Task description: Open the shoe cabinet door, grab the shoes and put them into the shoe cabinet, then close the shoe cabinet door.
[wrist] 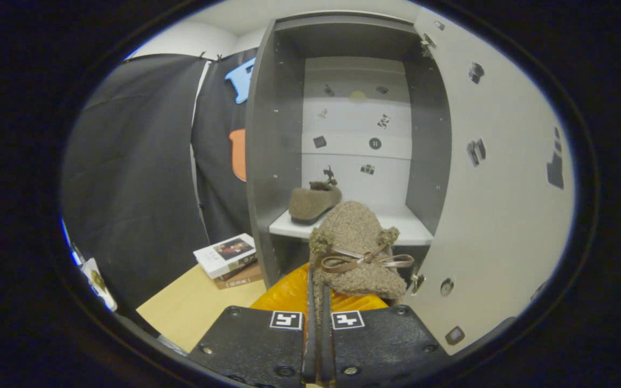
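My gripper (316,302) is shut on the heel rim of a fuzzy brown shoe (354,245) with a brown bow, held up just ahead of the fingers. The shoe cabinet (275,134) stands straight ahead with its white door (496,178) swung open to the right. Its white shelf (407,229) carries a second brown shoe (313,202), lying at the left side. The held shoe hangs in front of the shelf's front edge, to the right of the other shoe.
A stack of books (227,258) lies on the light wooden floor (192,307) left of the cabinet. An orange thing (289,293) sits low beneath the held shoe. Stickers dot the cabinet's back wall and door.
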{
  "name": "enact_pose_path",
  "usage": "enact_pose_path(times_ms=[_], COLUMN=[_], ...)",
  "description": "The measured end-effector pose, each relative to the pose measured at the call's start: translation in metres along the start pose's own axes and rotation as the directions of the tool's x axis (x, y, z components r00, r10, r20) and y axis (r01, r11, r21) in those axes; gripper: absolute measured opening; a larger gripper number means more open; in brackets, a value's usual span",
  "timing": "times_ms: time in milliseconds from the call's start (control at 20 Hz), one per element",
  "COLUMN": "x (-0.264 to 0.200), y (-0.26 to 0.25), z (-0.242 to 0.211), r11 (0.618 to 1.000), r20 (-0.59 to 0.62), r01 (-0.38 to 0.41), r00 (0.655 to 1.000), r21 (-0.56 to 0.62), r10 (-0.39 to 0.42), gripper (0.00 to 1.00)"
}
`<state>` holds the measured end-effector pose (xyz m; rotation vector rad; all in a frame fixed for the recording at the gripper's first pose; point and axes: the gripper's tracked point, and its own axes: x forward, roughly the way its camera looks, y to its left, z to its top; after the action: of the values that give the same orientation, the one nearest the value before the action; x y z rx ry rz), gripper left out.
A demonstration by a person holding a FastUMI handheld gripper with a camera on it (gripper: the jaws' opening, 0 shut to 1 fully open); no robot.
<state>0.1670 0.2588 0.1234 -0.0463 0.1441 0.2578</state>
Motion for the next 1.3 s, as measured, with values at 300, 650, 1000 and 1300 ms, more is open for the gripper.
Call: enact_pose_path(times_ms=[300,650,1000,1300], x=[0.067,0.156,0.235,0.261], y=[-0.017,-0.052,-0.083,-0.087], z=[0.071,0.102,0.086,0.062], r11=[1.0,0.996,0.989,0.989], r20=[0.071,0.043,-0.039,-0.126], r01=[0.013,0.082,0.146,0.145], r00=[0.997,0.996,0.989,0.982], r21=[0.008,0.021,0.0,0.025], r10=[-0.014,-0.082,-0.146,-0.141], gripper=[0.07,0.07,0.07,0.07])
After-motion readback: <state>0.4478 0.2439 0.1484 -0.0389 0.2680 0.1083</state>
